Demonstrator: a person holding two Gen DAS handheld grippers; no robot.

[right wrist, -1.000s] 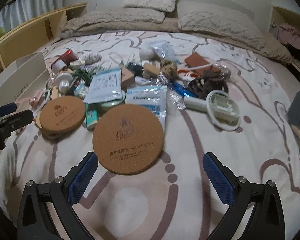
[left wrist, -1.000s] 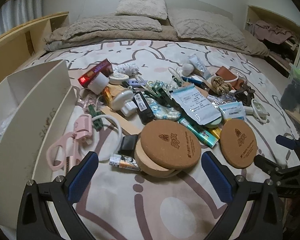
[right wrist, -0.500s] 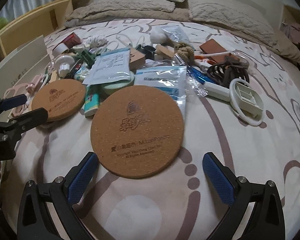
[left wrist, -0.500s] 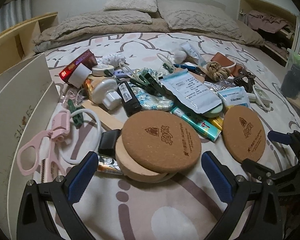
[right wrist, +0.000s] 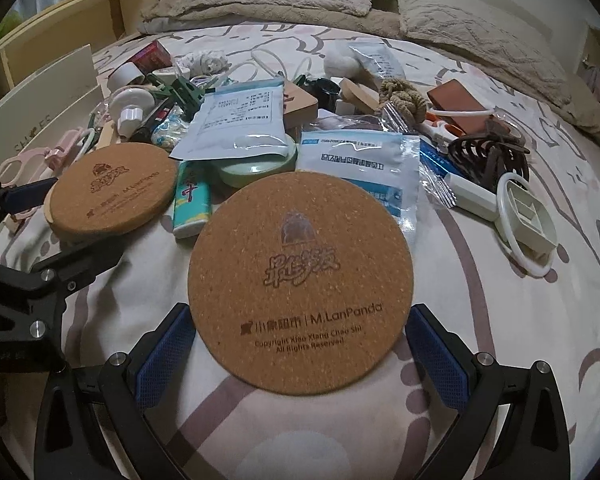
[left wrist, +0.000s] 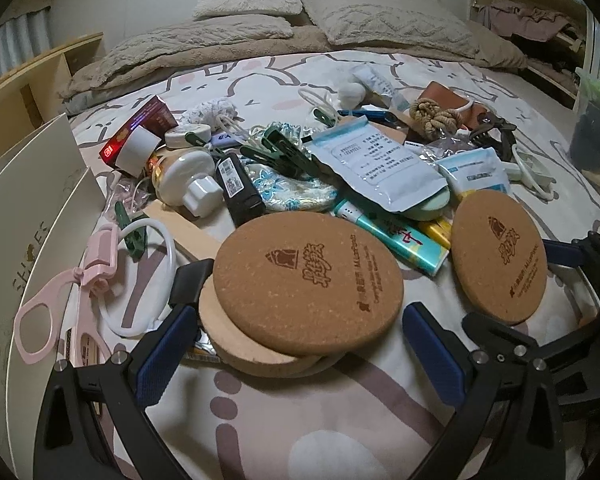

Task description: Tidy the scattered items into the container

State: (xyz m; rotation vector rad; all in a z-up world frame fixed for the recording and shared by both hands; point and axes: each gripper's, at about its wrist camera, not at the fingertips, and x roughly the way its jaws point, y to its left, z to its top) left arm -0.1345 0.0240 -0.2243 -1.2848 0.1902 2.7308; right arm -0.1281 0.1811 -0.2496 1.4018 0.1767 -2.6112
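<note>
Now my left tongs [left wrist: 300, 354] gape around the stacked cork coasters [left wrist: 306, 280]; my right tongs [right wrist: 300, 356] sit apart, flanking the single cork coaster [right wrist: 300, 280] on the bed [right wrist: 480, 300].

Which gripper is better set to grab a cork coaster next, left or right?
Right. The right gripper is open with a single flat cork coaster already between its fingers. The left gripper faces a stacked coaster tilted over another disc.
</note>
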